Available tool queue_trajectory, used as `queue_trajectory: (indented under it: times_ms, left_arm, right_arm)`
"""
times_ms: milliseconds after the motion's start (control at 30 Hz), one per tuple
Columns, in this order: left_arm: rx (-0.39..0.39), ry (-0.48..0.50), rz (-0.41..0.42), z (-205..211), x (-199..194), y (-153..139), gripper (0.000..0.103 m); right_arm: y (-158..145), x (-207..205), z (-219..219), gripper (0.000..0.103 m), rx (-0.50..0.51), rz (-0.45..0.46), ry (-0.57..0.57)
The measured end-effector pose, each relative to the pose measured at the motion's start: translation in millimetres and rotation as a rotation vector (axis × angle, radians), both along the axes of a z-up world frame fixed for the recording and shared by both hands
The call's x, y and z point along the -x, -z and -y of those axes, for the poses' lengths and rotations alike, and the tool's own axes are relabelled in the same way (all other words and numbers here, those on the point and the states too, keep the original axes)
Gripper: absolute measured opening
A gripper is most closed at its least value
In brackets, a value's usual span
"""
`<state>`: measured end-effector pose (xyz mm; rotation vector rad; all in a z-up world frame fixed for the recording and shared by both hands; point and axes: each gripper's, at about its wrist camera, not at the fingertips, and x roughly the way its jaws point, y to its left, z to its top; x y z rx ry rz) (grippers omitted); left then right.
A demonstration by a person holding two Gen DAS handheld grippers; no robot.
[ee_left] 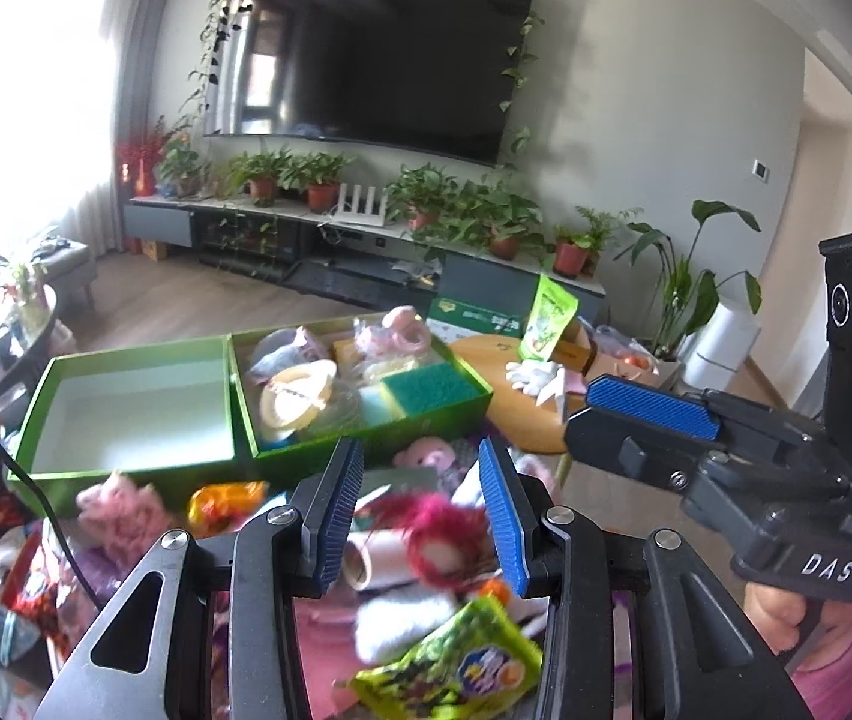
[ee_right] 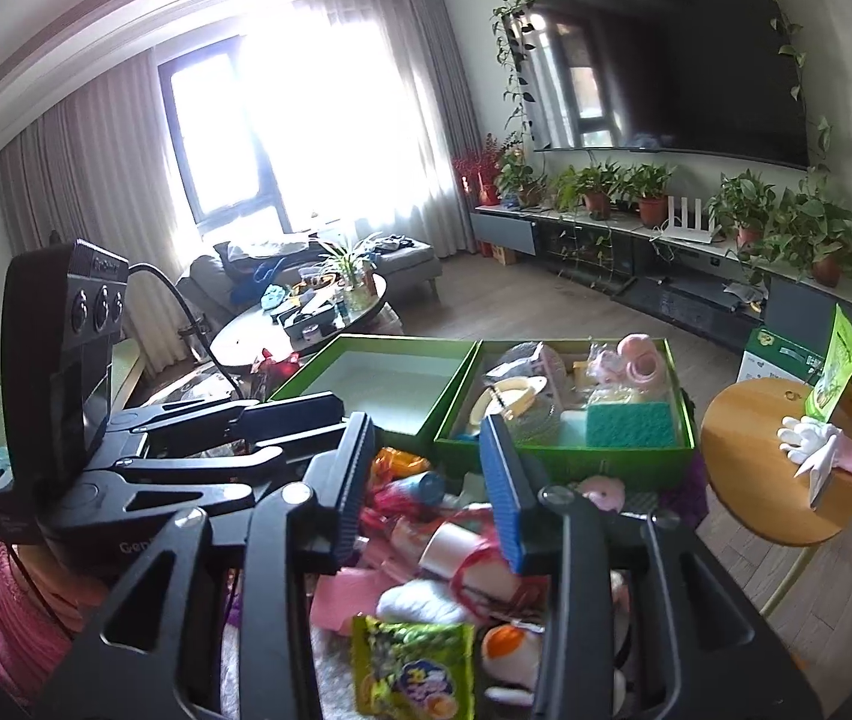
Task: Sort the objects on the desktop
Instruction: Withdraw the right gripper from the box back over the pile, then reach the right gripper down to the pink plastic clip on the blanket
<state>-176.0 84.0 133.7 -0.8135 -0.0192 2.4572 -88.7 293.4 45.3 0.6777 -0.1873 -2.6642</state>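
Evidently poised for picking: left hand-held gripper (ee_left: 420,504) and right hand-held gripper (ee_right: 429,492) both gaping, empty, above the clutter (ee_left: 426,546), green boxes (ee_left: 126,414) beyond for sorting.

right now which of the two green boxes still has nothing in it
The left green box, whose pale bare floor shows. The right green box beside it already holds a green sponge, pink rings and other bits.
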Motion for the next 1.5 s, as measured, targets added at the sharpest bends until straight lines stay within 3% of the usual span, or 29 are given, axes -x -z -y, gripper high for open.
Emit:
queue_trajectory:
  times_ms: [300, 900, 1500]
  left_arm:
    - [0.016, -0.046, -0.024, 31.0, -38.7, 25.5, 0.041]
    - [0.007, -0.128, 0.087, 80.8, -53.3, 85.7, 0.041]
    - [-0.032, -0.297, 0.175, 169.6, -68.0, 124.8, 0.041]
  right_arm:
    - [30.9, -21.4, 26.4, 0.039, -0.022, 0.057, -0.05]
    - [86.5, -26.8, 74.2, 0.039, -0.027, 0.174, -0.108]
    - [129.2, -13.4, 129.7, 0.04, -0.028, 0.285, -0.201]
